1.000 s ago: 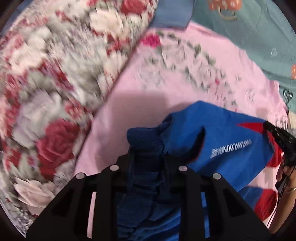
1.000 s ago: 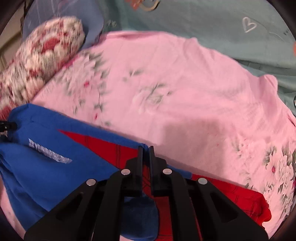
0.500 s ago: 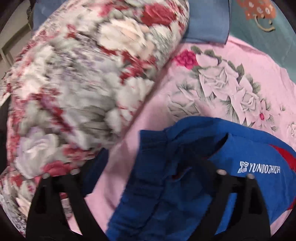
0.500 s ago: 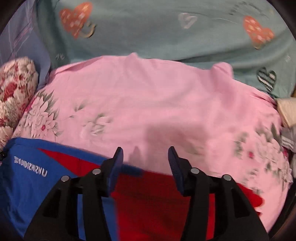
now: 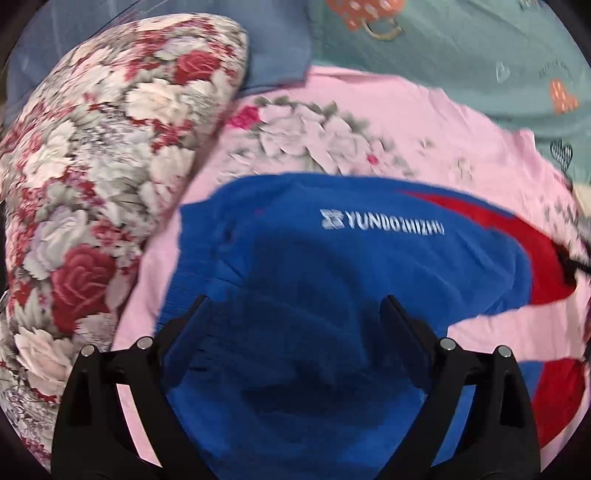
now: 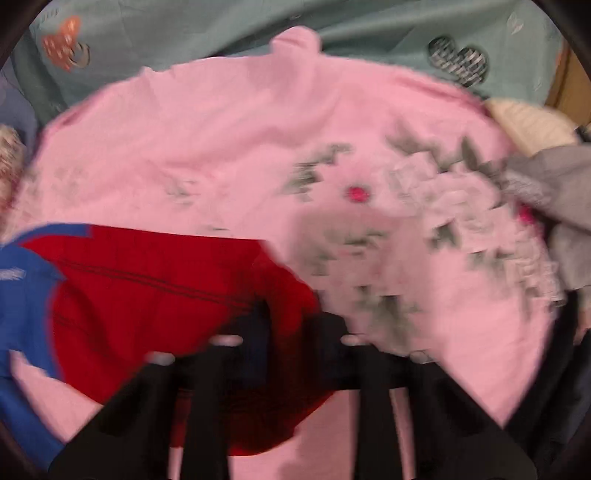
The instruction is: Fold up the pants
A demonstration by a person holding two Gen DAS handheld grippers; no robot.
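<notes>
The pants (image 5: pixel 332 266) are lying on a pink flowered sheet (image 5: pixel 406 122), blue at the waist end and red toward the legs. White lettering is showing on the blue part in the left wrist view. The fabric is bunched and folded over itself rather than lying flat.

The left hand-held gripper (image 5: pixel 295 306) is pointing steeply down over the blue waist end. Its jaws are standing wide apart — the blue fabric is lying between and below the fingers (image 5: pixel 184 325), and the pads are not pressing on it. A flowered pillow (image 5: pixel 103 184) with red and white roses is lying just beside the pants on the left of this view, resting against the edge of the pink sheet. A teal cloth with heart prints (image 5: pixel 480 55) is lying beyond the sheet at the top.

The right hand-held gripper (image 6: pixel 291 325) is positioned over the red leg end of the pants (image 6: pixel 147 295). This view is heavily blurred. The jaws have just been closing and are now standing only narrowly apart; dark red fabric is showing in the gap — whether the pads are pressing on it cannot be told. The pink sheet (image 6: pixel 221 147) is filling most of this view, with a grey garment (image 6: pixel 554 192) lying at its right edge and the teal cloth (image 6: pixel 221 29) beyond it.
</notes>
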